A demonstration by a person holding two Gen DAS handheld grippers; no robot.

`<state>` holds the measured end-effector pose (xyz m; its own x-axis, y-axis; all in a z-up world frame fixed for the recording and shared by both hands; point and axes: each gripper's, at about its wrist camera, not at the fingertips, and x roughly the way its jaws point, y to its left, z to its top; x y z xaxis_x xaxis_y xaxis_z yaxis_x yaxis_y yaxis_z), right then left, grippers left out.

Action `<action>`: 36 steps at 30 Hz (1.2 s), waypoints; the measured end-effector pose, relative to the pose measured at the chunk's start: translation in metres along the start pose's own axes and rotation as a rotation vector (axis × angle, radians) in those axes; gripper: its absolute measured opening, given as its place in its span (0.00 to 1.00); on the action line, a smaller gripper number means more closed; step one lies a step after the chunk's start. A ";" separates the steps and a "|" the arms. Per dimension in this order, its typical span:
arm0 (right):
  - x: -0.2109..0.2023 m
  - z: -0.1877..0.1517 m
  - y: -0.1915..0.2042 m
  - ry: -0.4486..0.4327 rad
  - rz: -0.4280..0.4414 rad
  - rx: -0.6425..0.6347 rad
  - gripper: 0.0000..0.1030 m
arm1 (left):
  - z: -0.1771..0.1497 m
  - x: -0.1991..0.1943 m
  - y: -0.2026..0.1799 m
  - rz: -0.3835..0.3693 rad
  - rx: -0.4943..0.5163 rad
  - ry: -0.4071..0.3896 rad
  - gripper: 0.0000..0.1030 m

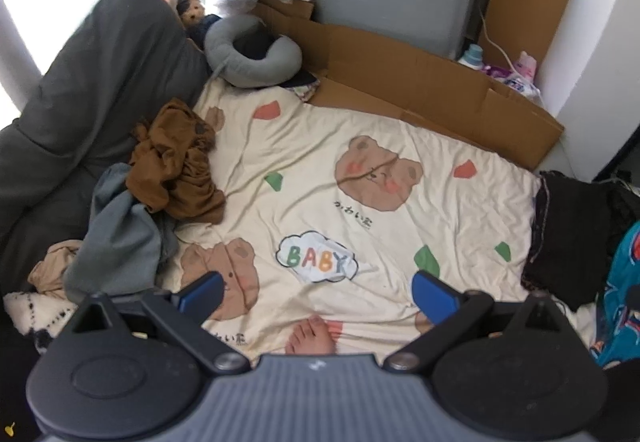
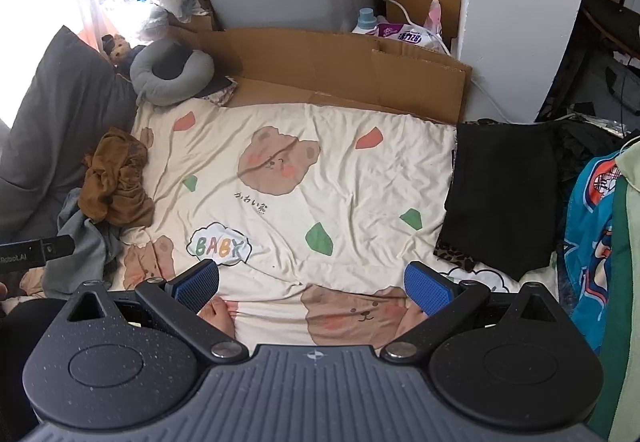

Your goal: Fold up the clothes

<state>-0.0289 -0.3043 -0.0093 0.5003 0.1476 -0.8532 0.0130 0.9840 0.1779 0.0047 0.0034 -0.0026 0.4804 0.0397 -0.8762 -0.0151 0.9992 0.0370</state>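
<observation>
"BABY" is printed on the bed sheet (image 2: 320, 169); "Robot.AI" is read on the left tool (image 1: 316, 292). Both it and the right tool (image 2: 312, 288) are held wide, empty. Clothes (image 1: 172, 161) are heaped left of the print; a black garment (image 2: 504, 197) lies right.

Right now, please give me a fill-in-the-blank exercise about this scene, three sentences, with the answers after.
1. Both the left gripper and the right gripper are ____ and hold nothing.
2. The crumpled brown garment lies on the ____ side of the bear-print blanket.
3. The word printed in the cloud on the blanket is ____.

Answers: open; left; BABY
</observation>
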 end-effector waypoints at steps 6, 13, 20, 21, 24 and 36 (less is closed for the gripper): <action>0.004 0.008 0.004 0.001 -0.027 -0.025 0.99 | 0.006 -0.002 0.000 -0.003 0.023 -0.016 0.98; 0.010 0.023 0.005 0.003 -0.010 -0.024 0.99 | 0.018 -0.002 0.007 -0.001 0.032 -0.031 0.98; 0.023 0.036 0.014 0.010 -0.005 -0.042 0.99 | 0.025 0.006 0.023 0.007 0.005 -0.029 0.98; 0.025 0.038 0.015 0.010 -0.006 -0.045 0.99 | 0.026 0.007 0.026 0.008 0.000 -0.030 0.98; 0.032 0.044 0.017 0.011 -0.008 -0.044 0.99 | 0.032 0.010 0.036 0.009 -0.013 -0.035 0.98; 0.071 0.062 0.022 0.014 -0.059 -0.056 0.99 | 0.048 0.044 0.078 0.023 -0.040 -0.037 0.97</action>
<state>0.0610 -0.2785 -0.0358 0.4883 0.0903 -0.8680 -0.0069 0.9950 0.0996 0.0667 0.0833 -0.0154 0.5112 0.0634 -0.8571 -0.0612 0.9974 0.0373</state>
